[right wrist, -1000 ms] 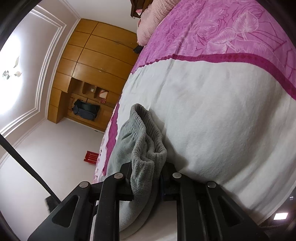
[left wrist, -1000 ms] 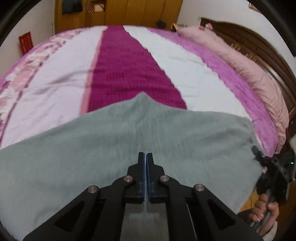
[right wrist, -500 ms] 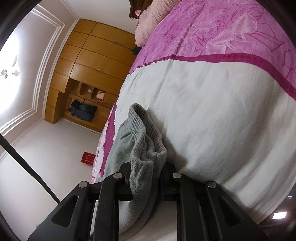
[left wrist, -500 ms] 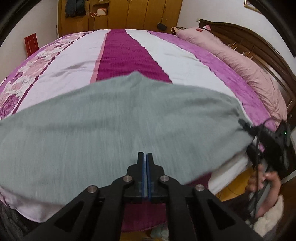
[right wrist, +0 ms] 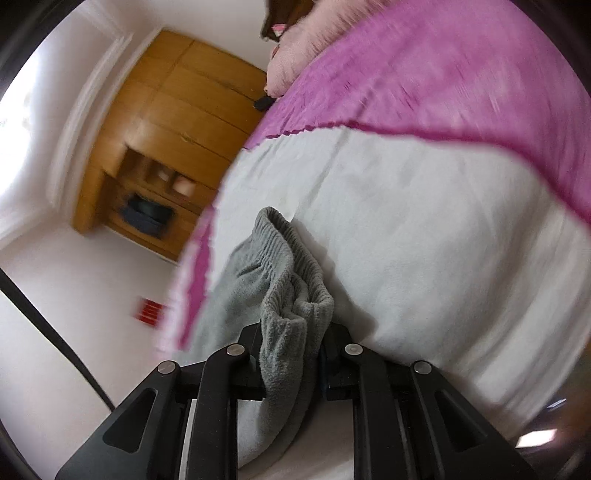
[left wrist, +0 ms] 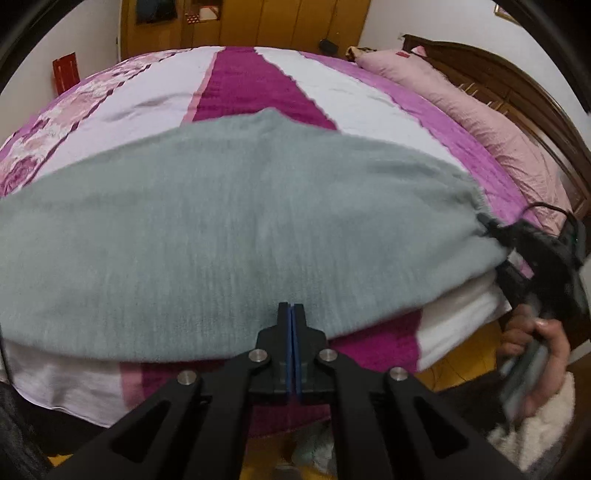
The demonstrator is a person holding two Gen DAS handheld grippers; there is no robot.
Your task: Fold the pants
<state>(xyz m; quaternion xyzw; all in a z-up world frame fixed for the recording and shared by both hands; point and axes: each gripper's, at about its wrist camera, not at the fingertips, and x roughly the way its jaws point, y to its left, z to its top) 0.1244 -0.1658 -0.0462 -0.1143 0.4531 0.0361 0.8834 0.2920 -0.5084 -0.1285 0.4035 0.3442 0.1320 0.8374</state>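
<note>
The grey fleece pants (left wrist: 236,229) lie spread across the near edge of the bed (left wrist: 243,85). My left gripper (left wrist: 290,314) is shut with nothing between its blue pads, just in front of the pants' near edge. My right gripper (right wrist: 290,336) is shut on the ribbed waistband of the pants (right wrist: 280,266). It also shows in the left wrist view (left wrist: 532,251), at the right end of the pants, held by a hand.
A pink bolster pillow (left wrist: 465,99) lies along the dark wooden headboard (left wrist: 517,85) at the right. Wooden wardrobes (left wrist: 258,22) stand beyond the bed. The bed's front edge (left wrist: 454,325) drops to a yellow floor.
My left gripper has drawn back off the pants toward the bed's front edge. The right gripper keeps its hold on the waistband and has shifted, blurring its view.
</note>
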